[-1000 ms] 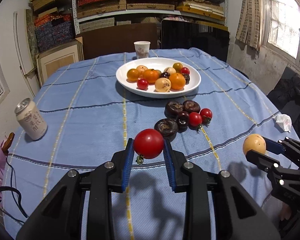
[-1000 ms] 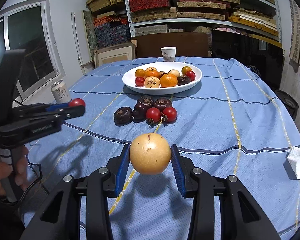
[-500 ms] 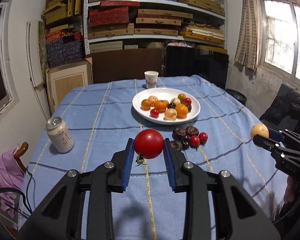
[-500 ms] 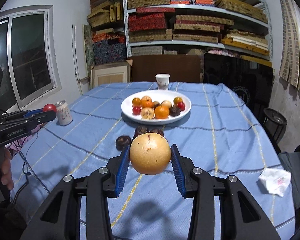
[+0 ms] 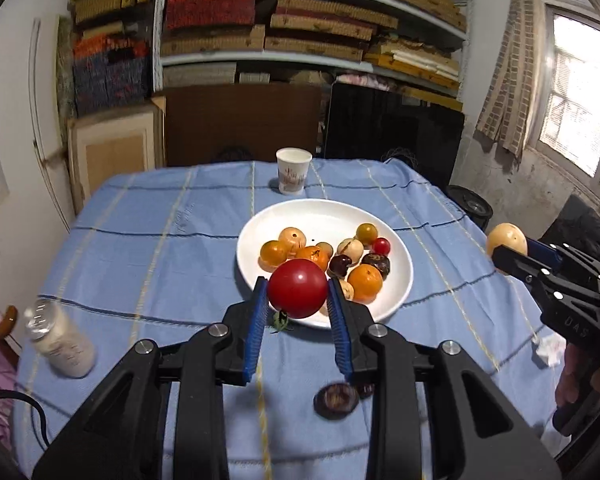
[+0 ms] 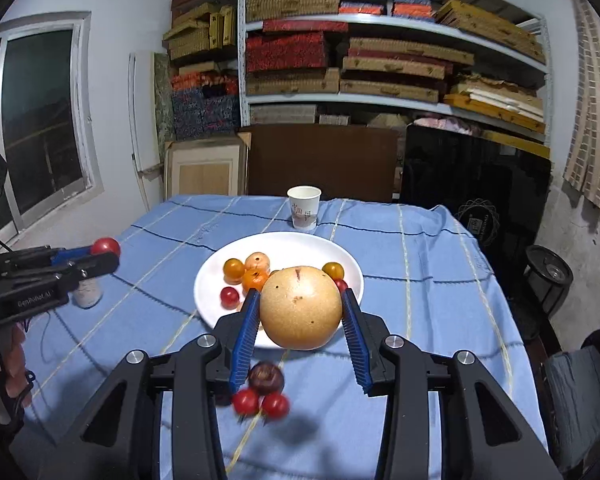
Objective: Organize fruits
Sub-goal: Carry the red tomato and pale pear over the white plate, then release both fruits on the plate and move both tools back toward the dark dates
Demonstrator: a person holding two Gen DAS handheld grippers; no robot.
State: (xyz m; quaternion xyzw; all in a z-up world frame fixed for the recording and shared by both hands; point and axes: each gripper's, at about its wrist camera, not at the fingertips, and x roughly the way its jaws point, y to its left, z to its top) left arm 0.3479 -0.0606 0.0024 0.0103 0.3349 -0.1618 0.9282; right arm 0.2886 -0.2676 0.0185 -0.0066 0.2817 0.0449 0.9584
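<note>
The left tool (image 5: 298, 300) is clamped on a smooth, glossy red tomato (image 5: 298, 289), its blue ribbed pads pressing both sides; the tomato hangs over the near rim of the white plate (image 5: 400, 280) and hides some of the fruit there. A bit of green stem shows below it. The right tool (image 6: 300, 318) is clamped on a round, tan, speckled pear (image 6: 301, 307) with a matte skin, held over the near edge of the same plate and covering much of its contents in the right wrist view.

On the plate lie small oranges (image 5: 365, 283), yellow and red cherry tomatoes and dark, wrinkled purple fruits (image 5: 376, 263); what kind the dark ones are is hard to tell. On the blue striped tablecloth (image 5: 160, 248) of the table, short of the plate, more dark fruits (image 5: 336, 398) and two red tomatoes (image 6: 260, 403) are blurred and partly cut off by the tool arms.

A paper cup (image 5: 293, 176) stands beyond the plate. A drink can (image 5: 60, 344), blurred, stands at the left edge, and a crumpled tissue (image 5: 550, 350) lies to the right. Shelves of flat boxes (image 6: 380, 60) fill the back wall.
</note>
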